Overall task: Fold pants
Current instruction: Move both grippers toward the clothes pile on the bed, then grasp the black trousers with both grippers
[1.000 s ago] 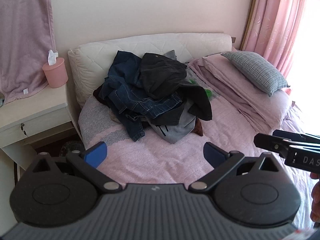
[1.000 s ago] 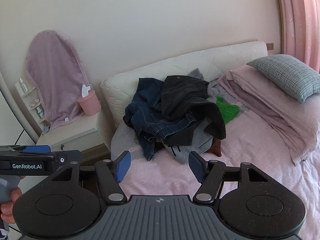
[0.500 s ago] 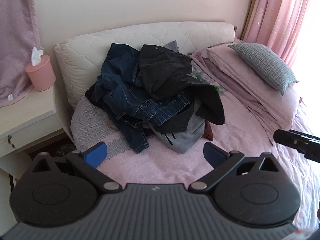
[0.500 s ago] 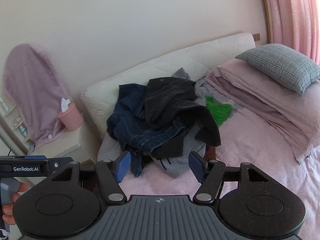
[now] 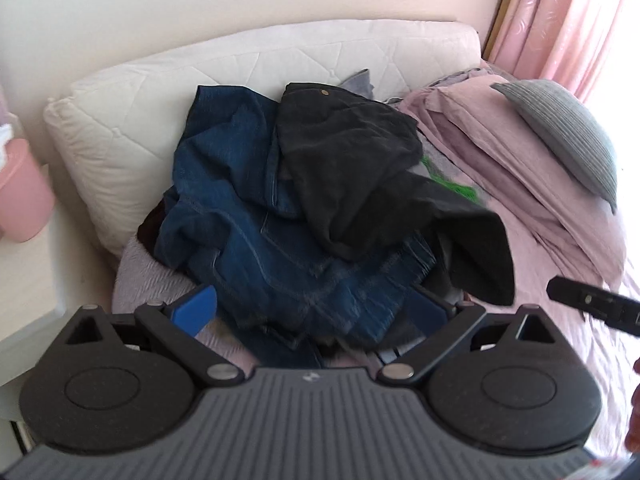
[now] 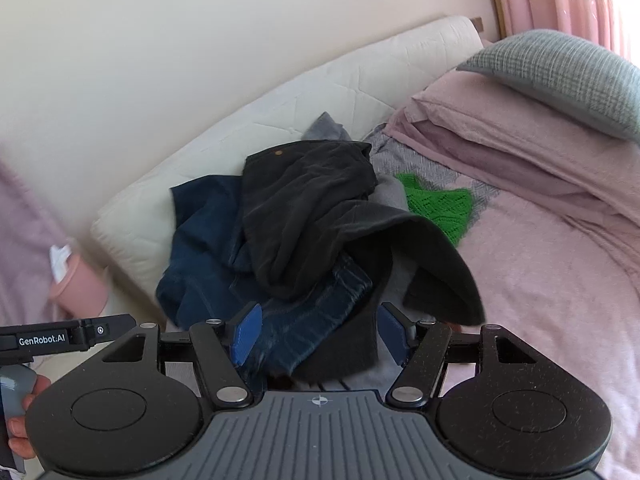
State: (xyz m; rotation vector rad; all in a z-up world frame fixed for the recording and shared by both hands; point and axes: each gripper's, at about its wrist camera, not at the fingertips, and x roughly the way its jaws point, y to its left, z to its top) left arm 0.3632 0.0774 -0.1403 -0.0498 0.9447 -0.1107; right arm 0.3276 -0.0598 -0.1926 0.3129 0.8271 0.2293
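Observation:
A heap of clothes lies on the pink bed against the headboard. Black pants (image 5: 352, 168) (image 6: 312, 208) are draped on top of blue jeans (image 5: 248, 220) (image 6: 200, 248), with grey garments underneath. My left gripper (image 5: 312, 310) is open just above the near edge of the jeans, and nothing is pinched between its blue pads (image 5: 196, 308). My right gripper (image 6: 320, 334) is open too, hovering over the jeans hem and a dark leg. Each view shows the other gripper at its edge: the right gripper (image 5: 592, 304) and the left gripper (image 6: 60, 336), which a hand holds.
A white quilted headboard (image 5: 280, 60) backs the heap. To the right are a folded pink blanket (image 5: 500, 152), a grey pillow (image 5: 560, 132), a green knit piece (image 6: 436, 204) and pink curtains (image 5: 580, 20). At the left, a pink tissue bin (image 5: 20, 196) stands on a white bedside table (image 5: 24, 300).
Both grippers have moved forward and down toward the heap, which now looms large and fills the gap between each pair of fingers. Their jaws have stayed wide.

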